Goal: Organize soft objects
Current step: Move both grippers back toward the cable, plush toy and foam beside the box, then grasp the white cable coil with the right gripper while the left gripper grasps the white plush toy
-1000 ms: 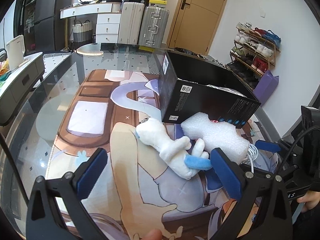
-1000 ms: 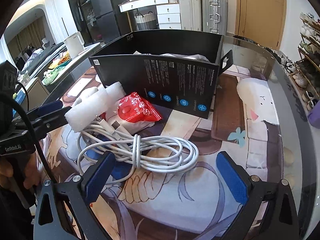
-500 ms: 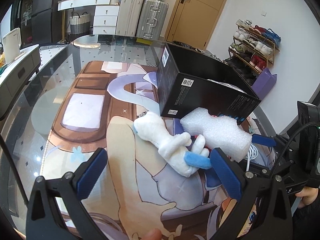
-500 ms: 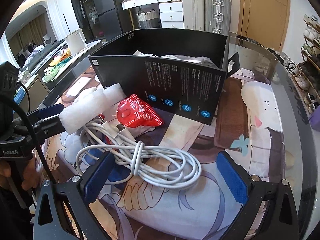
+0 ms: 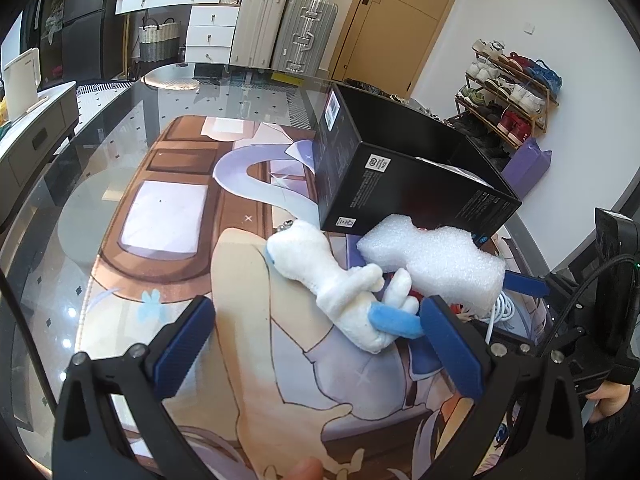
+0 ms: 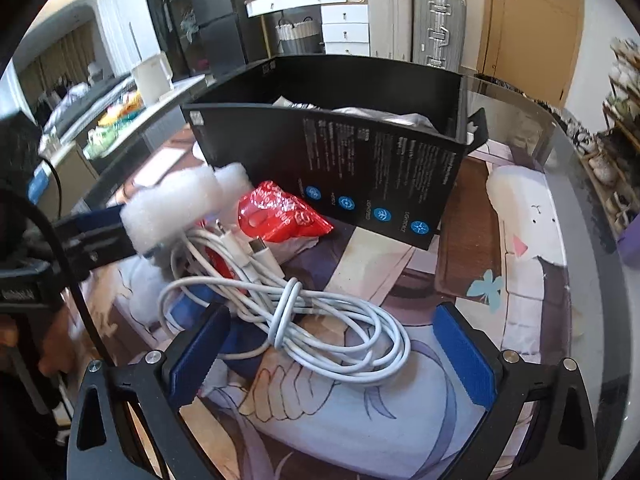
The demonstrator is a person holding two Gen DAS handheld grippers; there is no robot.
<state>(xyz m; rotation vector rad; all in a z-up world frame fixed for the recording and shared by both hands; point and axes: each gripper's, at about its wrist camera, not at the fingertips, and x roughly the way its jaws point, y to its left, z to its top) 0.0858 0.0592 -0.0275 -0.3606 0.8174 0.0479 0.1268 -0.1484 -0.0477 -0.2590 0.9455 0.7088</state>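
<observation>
Both the left tongs (image 5: 316, 312) and the right tongs (image 6: 332, 316) gaped wide, holding nothing. The white plush toy (image 5: 332, 280) lay on the desk (image 5: 120, 120) just left of the foam block (image 5: 436, 264), near the black box (image 5: 400, 184). The left tongs probably needed to shift right and straddle the plush body, clear of the foam, before closing.

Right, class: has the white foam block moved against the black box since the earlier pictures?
No. In the right wrist view the foam block stays just off the black box at its left corner, beside the red packet; no clear shift.
</observation>
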